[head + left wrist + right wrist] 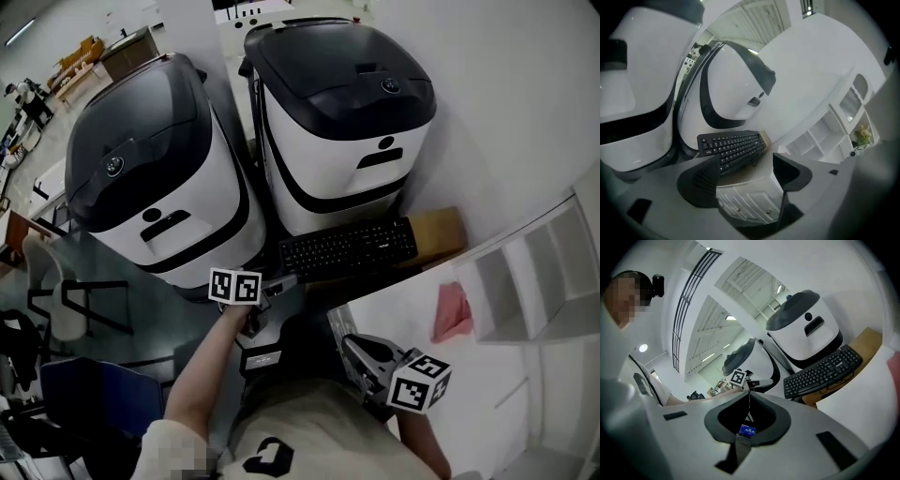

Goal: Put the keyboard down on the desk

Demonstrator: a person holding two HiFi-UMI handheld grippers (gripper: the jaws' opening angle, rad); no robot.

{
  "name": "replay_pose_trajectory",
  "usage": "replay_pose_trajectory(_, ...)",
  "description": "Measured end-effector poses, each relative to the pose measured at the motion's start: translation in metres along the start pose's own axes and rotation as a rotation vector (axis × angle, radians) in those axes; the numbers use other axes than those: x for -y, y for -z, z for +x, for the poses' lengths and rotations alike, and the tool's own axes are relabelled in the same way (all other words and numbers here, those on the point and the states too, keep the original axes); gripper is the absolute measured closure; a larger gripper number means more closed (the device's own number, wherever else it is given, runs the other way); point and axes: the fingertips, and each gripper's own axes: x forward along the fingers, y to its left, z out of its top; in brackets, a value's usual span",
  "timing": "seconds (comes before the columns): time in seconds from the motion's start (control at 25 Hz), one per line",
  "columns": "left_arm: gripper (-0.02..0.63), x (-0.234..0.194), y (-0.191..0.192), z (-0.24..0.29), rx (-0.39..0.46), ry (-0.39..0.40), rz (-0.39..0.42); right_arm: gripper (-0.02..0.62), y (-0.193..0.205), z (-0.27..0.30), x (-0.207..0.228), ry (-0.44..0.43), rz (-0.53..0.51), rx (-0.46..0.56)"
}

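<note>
A black keyboard [347,248] lies flat on a tan wooden desk top [442,232], its left end past the top's edge. In the left gripper view the keyboard [731,147] sits just beyond my jaws, untouched. My left gripper [279,284] is close to the keyboard's left end and stands open [745,176], with nothing between its fingers. My right gripper [354,349] is held back near the person's body, below the keyboard, and is shut [749,401] on nothing. From there the keyboard [822,373] shows off to the right.
Two large white-and-black machines [155,159] [342,112] stand right behind the keyboard. A white shelf unit [534,272] and a pink cloth [453,314] are at the right. A white drawer cabinet [745,201] stands under the desk top. A blue chair [89,394] is at the lower left.
</note>
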Motion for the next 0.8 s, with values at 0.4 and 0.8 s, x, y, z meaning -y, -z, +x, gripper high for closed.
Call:
replay_pose_trajectory(0.4, 0.233, -0.086, 0.013, 0.076, -0.113, 0.109, -0.267, 0.572, -0.012, 0.054, 0.022, 0.116, 0.063, -0.149)
replay_pose_trajectory(0.8, 0.216, -0.115, 0.027, 0.102, -0.155, 0.181, -0.394, 0.572, -0.026, 0.095, 0.037, 0.159, 0.075, -0.217)
